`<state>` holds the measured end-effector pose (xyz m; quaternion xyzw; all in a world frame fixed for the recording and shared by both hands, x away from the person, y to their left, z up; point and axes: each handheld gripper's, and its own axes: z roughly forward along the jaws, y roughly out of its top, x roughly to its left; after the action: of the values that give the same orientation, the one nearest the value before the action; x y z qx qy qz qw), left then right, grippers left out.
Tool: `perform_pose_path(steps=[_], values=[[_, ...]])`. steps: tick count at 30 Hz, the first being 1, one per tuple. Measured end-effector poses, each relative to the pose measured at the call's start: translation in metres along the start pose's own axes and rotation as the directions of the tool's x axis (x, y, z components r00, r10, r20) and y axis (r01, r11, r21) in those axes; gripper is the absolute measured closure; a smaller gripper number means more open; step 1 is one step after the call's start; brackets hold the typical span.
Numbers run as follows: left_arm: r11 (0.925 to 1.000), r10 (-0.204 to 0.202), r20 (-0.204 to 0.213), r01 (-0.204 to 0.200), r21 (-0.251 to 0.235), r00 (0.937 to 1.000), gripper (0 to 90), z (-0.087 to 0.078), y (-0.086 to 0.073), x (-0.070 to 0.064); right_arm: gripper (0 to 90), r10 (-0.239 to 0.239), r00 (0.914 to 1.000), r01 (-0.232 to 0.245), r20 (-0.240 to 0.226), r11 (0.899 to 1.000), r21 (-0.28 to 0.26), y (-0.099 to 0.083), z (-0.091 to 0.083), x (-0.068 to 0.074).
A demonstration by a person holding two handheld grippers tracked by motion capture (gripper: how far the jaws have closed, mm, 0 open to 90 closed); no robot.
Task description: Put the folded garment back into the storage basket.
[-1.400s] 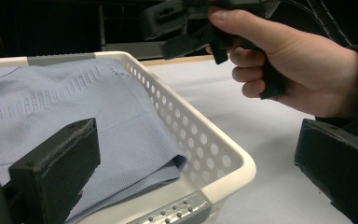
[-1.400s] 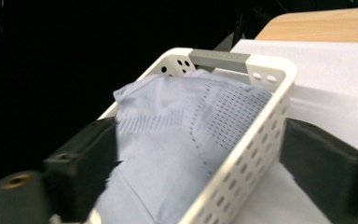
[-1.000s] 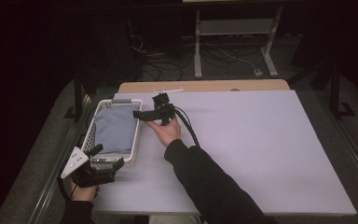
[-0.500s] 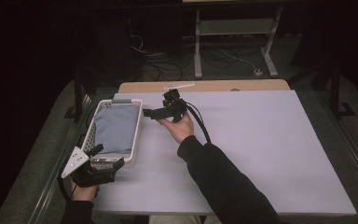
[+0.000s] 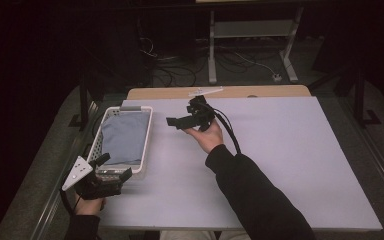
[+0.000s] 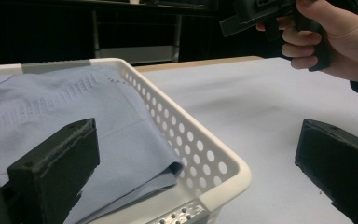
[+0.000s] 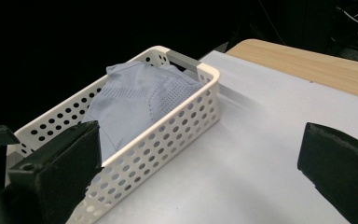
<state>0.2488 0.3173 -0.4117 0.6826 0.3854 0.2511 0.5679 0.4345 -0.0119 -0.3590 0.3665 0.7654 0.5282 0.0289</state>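
A white perforated basket (image 5: 147, 131) (image 6: 200, 154) (image 7: 186, 116) sits at the table's left side with a folded light-blue cloth (image 5: 123, 137) (image 6: 65, 112) (image 7: 140, 100) lying inside it. My left gripper (image 5: 114, 169) (image 6: 196, 163) is held at the basket's near end, open and empty, its jaws straddling the basket's near right corner. Right of the basket, above the table, my right gripper (image 5: 176, 121) (image 7: 200, 172) points toward it, open with nothing between the jaws. The right hand (image 6: 331, 42) and its gripper appear in the left gripper view.
The table carries a pale lilac cover (image 5: 280, 150) with a wooden strip (image 5: 230, 92) along its far edge. A white metal stand (image 5: 250, 30) and cables lie on the dark floor behind. Dark rails (image 5: 82, 107) run beside the table's left edge.
My right gripper has drawn back from the basket, moving right and slightly away across the table. The left gripper has stayed in place.
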Motion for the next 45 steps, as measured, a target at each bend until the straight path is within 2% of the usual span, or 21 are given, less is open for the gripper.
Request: perform_pose_path(steps=[5, 13, 19, 23, 29, 45], values=[[1.0, 0.005, 0.011, -0.005, 0.0, 0.9999, 0.0, 0.001, 0.0, -0.001, 0.0, -0.001, 1.0, 0.001, 0.002, 1.0, -0.009, -0.004, -0.012, -0.009], [1.0, -0.001, 0.004, 0.001, -0.002, 1.0, 0.0, 0.001, -0.001, -0.001, 0.0, 0.005, 0.9998, -0.005, 0.021, 1.0, -0.017, -0.011, -0.032, -0.024], [1.0, -0.001, 0.001, 0.001, -0.002, 1.0, 0.0, 0.0, -0.001, -0.001, 0.0, 0.013, 0.9994, -0.012, 0.033, 0.999, -0.033, -0.014, -0.05, -0.032], [1.0, 0.001, 0.003, -0.001, 0.0, 1.0, 0.0, 0.0, -0.001, -0.001, 0.0, -0.004, 0.9986, 0.006, 0.053, 0.999, -0.038, -0.019, -0.062, -0.037], [1.0, 0.0, 0.002, 0.0, 0.001, 1.0, 0.0, 0.001, -0.001, -0.001, 0.0, 0.001, 0.9977, 0.002, 0.068, 0.999, -0.038, -0.024, -0.078, -0.044], [1.0, 0.004, 0.003, -0.004, 0.007, 1.0, 0.0, 0.001, -0.001, -0.002, 0.0, -0.018, 0.9961, 0.022, 0.087, 0.999, -0.042, -0.031, -0.1, -0.049]])
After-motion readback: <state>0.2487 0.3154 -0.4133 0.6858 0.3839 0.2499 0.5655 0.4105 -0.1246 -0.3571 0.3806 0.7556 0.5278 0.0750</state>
